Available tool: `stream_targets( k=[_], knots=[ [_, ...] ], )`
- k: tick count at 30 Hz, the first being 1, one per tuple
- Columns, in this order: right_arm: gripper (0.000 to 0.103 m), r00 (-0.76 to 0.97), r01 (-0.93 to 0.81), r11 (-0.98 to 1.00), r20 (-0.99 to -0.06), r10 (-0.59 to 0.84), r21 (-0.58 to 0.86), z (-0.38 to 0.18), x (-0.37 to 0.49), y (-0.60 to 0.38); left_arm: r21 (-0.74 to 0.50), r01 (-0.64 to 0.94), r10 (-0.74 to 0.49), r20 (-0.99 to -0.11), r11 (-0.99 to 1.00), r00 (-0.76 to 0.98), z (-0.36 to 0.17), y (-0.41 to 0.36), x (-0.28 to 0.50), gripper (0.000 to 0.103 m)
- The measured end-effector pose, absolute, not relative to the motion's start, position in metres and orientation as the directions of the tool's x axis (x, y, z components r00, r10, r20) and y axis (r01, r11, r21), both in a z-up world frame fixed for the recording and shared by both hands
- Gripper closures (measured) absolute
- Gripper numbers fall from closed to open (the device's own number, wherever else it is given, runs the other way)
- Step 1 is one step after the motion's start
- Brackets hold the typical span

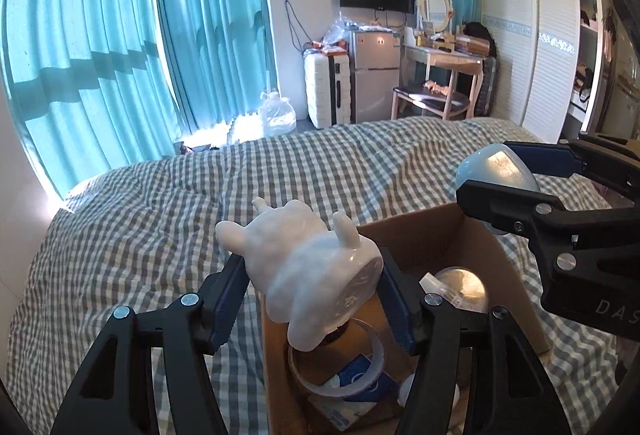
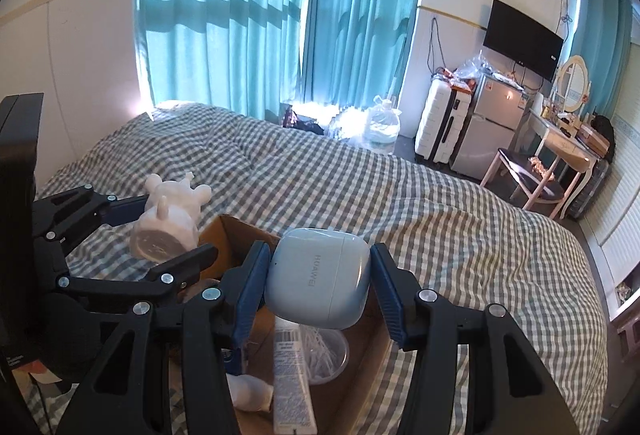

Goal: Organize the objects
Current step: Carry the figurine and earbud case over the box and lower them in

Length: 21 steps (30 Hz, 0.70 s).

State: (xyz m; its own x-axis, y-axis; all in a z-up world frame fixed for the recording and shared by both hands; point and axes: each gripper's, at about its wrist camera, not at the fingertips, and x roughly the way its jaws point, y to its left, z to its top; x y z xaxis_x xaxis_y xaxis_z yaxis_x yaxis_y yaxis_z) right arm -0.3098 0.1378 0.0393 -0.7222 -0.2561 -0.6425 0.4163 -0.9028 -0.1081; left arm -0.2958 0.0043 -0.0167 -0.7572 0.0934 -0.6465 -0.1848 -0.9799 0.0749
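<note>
My left gripper point(image 1: 316, 287) is shut on a white animal figurine point(image 1: 308, 267), held tilted over the left edge of an open cardboard box point(image 1: 424, 235) on the bed. The figurine also shows in the right wrist view point(image 2: 168, 219). My right gripper point(image 2: 318, 281) is shut on a pale blue earbuds case point(image 2: 318, 277) and holds it above the box point(image 2: 236, 235); the case also shows in the left wrist view point(image 1: 496, 167). Inside the box lie a tape roll point(image 1: 340, 359), a clear round container point(image 2: 324, 355) and a white tube point(image 2: 290, 375).
The box sits on a grey-and-white checked bedspread point(image 1: 160, 219). Turquoise curtains point(image 1: 120, 35) hang behind the bed. A white suitcase point(image 1: 326, 91), small fridge point(image 1: 374, 75), dressing table with chair point(image 1: 436, 75) and wardrobe point(image 1: 536, 35) stand across the room.
</note>
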Motion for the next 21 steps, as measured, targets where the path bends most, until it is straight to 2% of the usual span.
stream_targets(
  k=[10,21],
  knots=[
    [0.051,-0.646,0.415,-0.907,-0.724,-0.243,-0.066,-0.021,-0.35,0.151,0.077,-0.217,0.1,-0.707,-0.973,-0.7,-0.059,0.015,-0.316,0.039],
    [0.051,-0.617,0.42,-0.906,-0.75,-0.238,-0.058,-0.039,-0.352,0.146,0.085,-0.224,0.097,-0.716,-0.971,-0.691,-0.076,0.02,-0.317,0.039]
  ],
)
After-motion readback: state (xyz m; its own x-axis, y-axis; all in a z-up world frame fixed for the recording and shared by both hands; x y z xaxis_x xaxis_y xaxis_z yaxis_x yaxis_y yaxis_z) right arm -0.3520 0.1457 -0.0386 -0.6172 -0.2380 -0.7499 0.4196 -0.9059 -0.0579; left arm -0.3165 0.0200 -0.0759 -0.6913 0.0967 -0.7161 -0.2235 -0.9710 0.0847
